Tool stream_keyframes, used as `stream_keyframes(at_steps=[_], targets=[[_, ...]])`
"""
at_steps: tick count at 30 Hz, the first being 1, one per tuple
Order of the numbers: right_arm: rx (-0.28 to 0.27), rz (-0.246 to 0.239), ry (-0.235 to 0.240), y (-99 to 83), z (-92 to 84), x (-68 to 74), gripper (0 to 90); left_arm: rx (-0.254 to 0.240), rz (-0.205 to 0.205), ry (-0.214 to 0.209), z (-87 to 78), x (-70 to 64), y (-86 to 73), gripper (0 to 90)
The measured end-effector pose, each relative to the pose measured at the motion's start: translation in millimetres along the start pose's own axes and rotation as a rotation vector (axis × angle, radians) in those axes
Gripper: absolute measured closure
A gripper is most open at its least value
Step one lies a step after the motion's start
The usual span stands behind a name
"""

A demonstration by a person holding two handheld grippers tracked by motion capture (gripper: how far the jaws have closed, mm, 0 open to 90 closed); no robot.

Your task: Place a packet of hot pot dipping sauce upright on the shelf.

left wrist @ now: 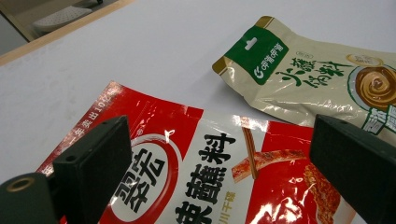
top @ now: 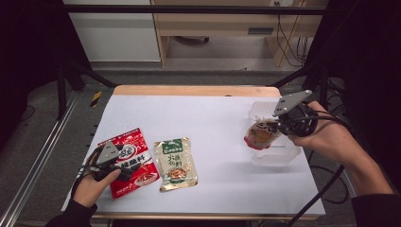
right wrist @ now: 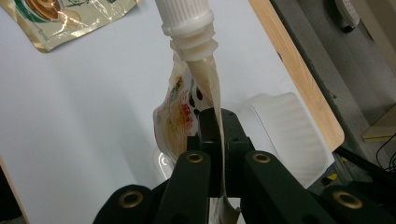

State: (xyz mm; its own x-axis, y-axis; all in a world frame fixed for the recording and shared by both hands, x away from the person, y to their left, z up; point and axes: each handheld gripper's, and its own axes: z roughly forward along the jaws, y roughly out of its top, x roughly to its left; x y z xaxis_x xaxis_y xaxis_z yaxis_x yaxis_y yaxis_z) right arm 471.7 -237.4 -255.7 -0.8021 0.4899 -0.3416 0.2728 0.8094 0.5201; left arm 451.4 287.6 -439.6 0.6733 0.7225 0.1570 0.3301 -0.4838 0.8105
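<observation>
- The right gripper [top: 273,126] sits at the right of the high view, its fingers [right wrist: 212,133] pressed together on the flat seam of a spouted pouch [top: 260,133], so the pouch hangs from its edge with the white screw cap [right wrist: 184,14] pointing away from the camera in the right gripper view.
- The pouch is held above a clear plastic container [top: 279,153] at the right edge of the table [top: 227,113]; I judge the container to be where the pouch is headed, since it hangs over the near rim and does not rest inside.
- Pinching the thin seam rather than the full body likely keeps the contents from being squeezed.
- The left gripper [top: 112,165] is at the lower left of the high view, its fingers [left wrist: 93,158] spread wide over a red sachet [left wrist: 210,186] lying flat on the table. Whether they touch the sachet I cannot tell.
- Just to the right of the red sachet lies a beige sachet with a green header [top: 176,163], flat on the table, their edges close together.
- Both flat packets lie face up, apart from the container, probably waiting their turn.
</observation>
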Motion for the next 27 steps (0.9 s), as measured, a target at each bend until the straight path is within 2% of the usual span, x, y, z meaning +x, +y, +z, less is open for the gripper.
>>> stream_keyframes(at_steps=[8, 19, 27], targets=[[0.025, 0.032, -0.007, -20.9, 0.1, -8.2, 90.0, 0.009, 0.009, 0.002, 0.2, -0.2, -0.1, 5.8], [0.053, 0.059, -0.008, -39.0, 10.1, -19.7, 90.0, 0.009, 0.006, -0.002, 1.4, -0.7, -0.6, 5.8], [0.053, 0.074, 0.001, -49.3, 11.6, -22.0, 90.0, 0.015, 0.007, -0.001, 1.9, -0.4, -0.9, 5.8]])
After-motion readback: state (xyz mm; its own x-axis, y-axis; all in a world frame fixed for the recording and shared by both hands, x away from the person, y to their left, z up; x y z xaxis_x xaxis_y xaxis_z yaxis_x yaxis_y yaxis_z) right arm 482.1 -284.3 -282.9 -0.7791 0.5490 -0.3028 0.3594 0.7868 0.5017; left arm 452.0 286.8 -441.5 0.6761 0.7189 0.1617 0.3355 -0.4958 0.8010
